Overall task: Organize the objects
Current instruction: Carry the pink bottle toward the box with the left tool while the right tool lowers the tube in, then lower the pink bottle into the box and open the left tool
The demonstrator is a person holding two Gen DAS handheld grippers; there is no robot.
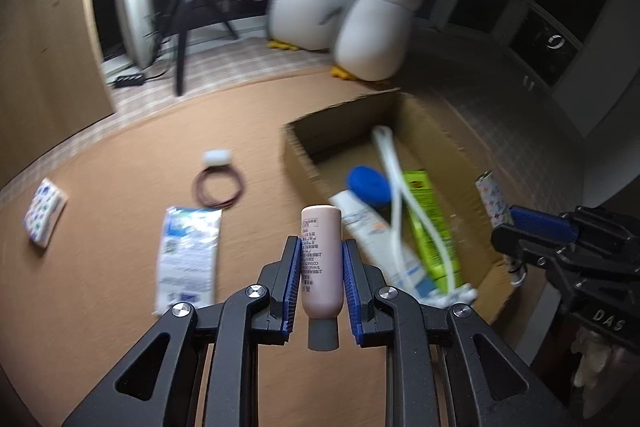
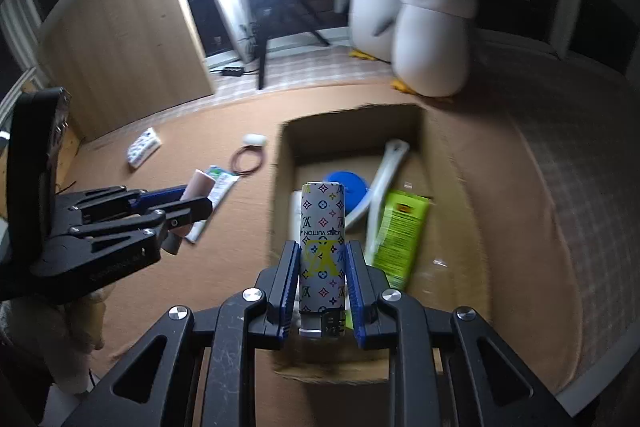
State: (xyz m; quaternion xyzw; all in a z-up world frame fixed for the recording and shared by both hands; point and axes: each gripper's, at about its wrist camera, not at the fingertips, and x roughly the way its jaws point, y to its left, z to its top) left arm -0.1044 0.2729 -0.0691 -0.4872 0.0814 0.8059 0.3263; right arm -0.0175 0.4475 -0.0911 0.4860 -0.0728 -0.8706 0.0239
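My left gripper (image 1: 321, 259) is shut on a pink bottle (image 1: 321, 259) with a grey cap, held above the brown mat to the left of the cardboard box (image 1: 298, 155). My right gripper (image 2: 322, 263) is shut on a white patterned lighter (image 2: 322, 227), held over the near end of the same box (image 2: 280, 163). Inside the box lie a blue lid (image 2: 346, 187), a white curved piece (image 2: 390, 163), a green packet (image 2: 400, 235) and a white tube (image 1: 372, 231). Each gripper shows in the other's view: the right gripper (image 1: 520, 223) at the right edge, the left gripper (image 2: 188, 203) at the left.
On the mat outside the box lie a white and blue pouch (image 1: 188, 251), a brown cord ring (image 1: 218, 189) with a small white block (image 1: 217, 157), and a patterned tissue pack (image 1: 43, 213). Two plush penguins (image 1: 376, 23) stand behind the box. A ring light on a tripod (image 1: 182, 27) stands at the back.
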